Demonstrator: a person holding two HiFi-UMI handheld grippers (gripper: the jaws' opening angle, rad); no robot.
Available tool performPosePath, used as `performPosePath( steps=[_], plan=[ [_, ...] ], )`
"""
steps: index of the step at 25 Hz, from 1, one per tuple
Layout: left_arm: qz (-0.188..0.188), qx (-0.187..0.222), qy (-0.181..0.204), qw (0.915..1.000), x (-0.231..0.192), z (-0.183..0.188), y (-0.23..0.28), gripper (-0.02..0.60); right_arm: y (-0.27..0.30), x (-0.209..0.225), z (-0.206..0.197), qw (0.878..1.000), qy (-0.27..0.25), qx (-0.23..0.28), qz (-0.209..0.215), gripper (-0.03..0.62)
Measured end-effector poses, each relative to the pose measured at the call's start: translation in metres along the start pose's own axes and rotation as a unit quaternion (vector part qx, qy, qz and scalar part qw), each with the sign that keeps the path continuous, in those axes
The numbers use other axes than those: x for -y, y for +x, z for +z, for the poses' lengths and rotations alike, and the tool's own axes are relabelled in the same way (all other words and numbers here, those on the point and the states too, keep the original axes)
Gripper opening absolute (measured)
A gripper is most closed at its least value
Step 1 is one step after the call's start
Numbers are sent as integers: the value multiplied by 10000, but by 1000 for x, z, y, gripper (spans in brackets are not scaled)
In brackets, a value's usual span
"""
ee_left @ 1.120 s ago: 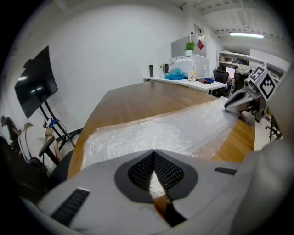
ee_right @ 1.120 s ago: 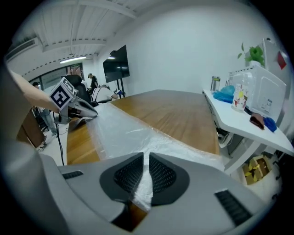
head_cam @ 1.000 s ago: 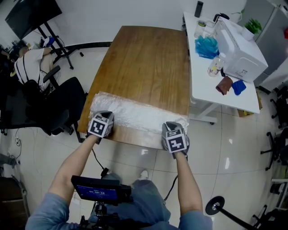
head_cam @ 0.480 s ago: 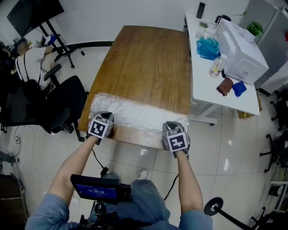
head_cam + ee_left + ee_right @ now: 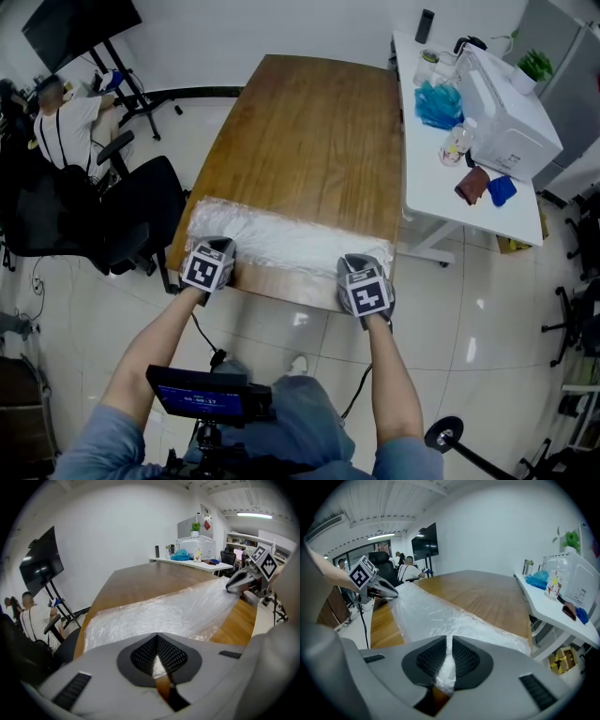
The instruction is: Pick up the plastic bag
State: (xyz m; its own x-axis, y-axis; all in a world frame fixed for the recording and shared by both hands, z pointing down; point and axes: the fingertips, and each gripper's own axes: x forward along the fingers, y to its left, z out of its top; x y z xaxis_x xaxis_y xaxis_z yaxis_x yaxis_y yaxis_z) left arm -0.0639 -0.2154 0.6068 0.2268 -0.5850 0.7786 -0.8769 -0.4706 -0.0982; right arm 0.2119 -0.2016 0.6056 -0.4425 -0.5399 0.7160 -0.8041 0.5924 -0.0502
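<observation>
A see-through plastic bag [image 5: 281, 239] lies spread across the near end of a brown wooden table [image 5: 309, 131], in the lower middle of the head view. It goes almost from the table's left side to its right side.

The left gripper [image 5: 220, 248] is at the bag's lower left corner. Its jaws are closed, with a bit of the bag's edge pinched between them. The right gripper [image 5: 362, 262] is at the bag's lower right corner. Its jaws are nearly together, with a bunch of plastic squeezed between them.

The bag looks flat on the wood, but I can't be sure its near edge isn't lifted a little.

A black chair [image 5: 141, 206] stands to the left of the table. A white desk [image 5: 427, 178] is at the upper right.
</observation>
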Motion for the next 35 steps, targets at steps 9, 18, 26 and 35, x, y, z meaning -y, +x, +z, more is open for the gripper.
performPosePath(
  steps=[9,18,26,35],
  plan=[
    [149,-57,-31,9999,-10,-14,-10,11,5,-15,3,9999,-65,5,126,27],
    [151,-18,-42,9999,-9,-15,-12,11,5,-17,3,9999,-80,4,149,28],
    [207,134,84,9997,-5,-8,-16,9,-1,-10,9,9997,-13,257,-2,65],
    [125,887,217,9957,14,20,-35,9,-20,-10,23,9978,117,646,-87,66]
  ],
)
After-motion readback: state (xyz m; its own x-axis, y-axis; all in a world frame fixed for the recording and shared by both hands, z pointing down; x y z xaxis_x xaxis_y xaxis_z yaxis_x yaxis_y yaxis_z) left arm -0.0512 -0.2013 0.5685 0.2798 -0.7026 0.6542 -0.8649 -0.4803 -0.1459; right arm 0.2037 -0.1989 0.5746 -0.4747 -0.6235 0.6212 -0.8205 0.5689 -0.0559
